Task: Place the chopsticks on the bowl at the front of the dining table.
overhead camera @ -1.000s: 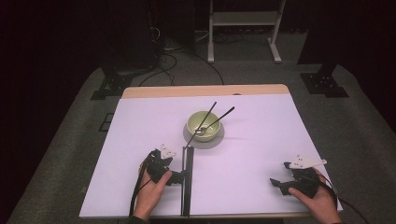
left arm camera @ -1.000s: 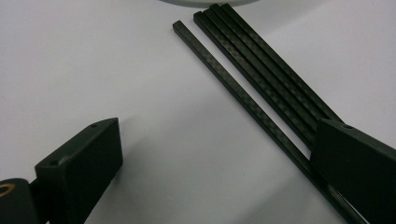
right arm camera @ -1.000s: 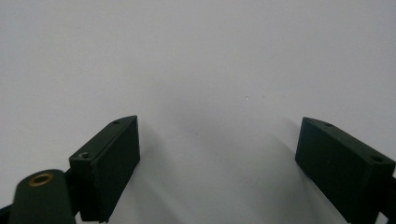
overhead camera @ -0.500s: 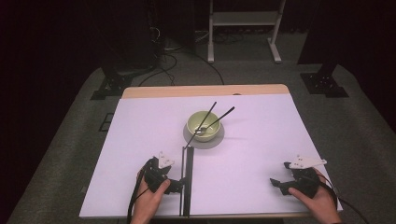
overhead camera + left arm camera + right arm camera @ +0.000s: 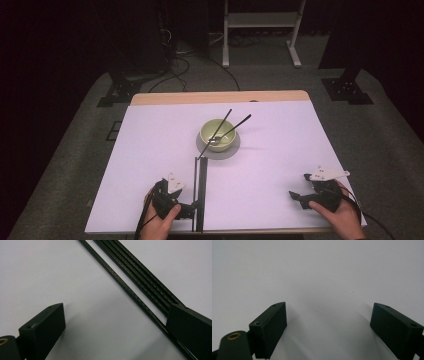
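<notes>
A pale green bowl (image 5: 218, 134) stands on a grey saucer (image 5: 218, 150) mid-table, with two thin black sticks (image 5: 236, 125) leaning out of it. More black sticks (image 5: 201, 192) lie side by side from the saucer toward the near edge. My left gripper (image 5: 189, 208) is open and low on the table beside them. In the left gripper view the sticks (image 5: 140, 282) run diagonally; one lies apart from the bundle and passes by the right jaw, with the left gripper (image 5: 115, 332) holding nothing. My right gripper (image 5: 296, 196) rests open at the near right, and the right gripper (image 5: 329, 325) spans bare tabletop.
The white table (image 5: 150, 150) has a wooden strip along its far edge (image 5: 220, 96). Beyond it on the carpet are cables (image 5: 175, 60), dark stand bases (image 5: 345, 87) and a white frame (image 5: 260, 30). A hand (image 5: 345, 215) holds each gripper at the near edge.
My left gripper has slid back along the black sticks toward the near edge of the table. The right gripper and the bowl have stayed put.
</notes>
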The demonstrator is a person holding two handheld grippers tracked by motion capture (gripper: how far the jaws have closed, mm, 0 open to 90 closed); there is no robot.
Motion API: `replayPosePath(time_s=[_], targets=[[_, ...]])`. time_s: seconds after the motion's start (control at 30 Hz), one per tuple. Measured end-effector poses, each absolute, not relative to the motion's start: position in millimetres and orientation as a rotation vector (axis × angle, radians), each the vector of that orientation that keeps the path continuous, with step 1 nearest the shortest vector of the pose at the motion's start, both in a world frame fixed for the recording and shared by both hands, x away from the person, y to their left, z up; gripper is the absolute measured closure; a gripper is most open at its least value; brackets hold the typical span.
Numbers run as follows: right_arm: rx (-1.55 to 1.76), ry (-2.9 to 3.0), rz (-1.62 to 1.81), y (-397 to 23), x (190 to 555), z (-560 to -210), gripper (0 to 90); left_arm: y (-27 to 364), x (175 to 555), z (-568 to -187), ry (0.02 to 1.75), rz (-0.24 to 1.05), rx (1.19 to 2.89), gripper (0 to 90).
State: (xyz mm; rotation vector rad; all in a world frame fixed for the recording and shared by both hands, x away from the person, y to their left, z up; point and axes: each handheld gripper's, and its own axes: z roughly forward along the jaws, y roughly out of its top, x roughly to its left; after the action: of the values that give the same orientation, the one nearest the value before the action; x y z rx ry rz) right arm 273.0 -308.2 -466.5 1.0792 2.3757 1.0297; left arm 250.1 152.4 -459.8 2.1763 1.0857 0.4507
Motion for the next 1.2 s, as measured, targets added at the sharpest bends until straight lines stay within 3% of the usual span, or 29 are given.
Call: replayPosePath(time_s=[0.37,1.2], targets=[[1.079,2.376,1.030,-308,273,-467,12.2,152,232,-462,1.080,0.465,2.161,1.4],[1.081,2.375,1.031,-308,273,-467,12.2,160,232,-462,1.077,0.469,2.163,0.9]])
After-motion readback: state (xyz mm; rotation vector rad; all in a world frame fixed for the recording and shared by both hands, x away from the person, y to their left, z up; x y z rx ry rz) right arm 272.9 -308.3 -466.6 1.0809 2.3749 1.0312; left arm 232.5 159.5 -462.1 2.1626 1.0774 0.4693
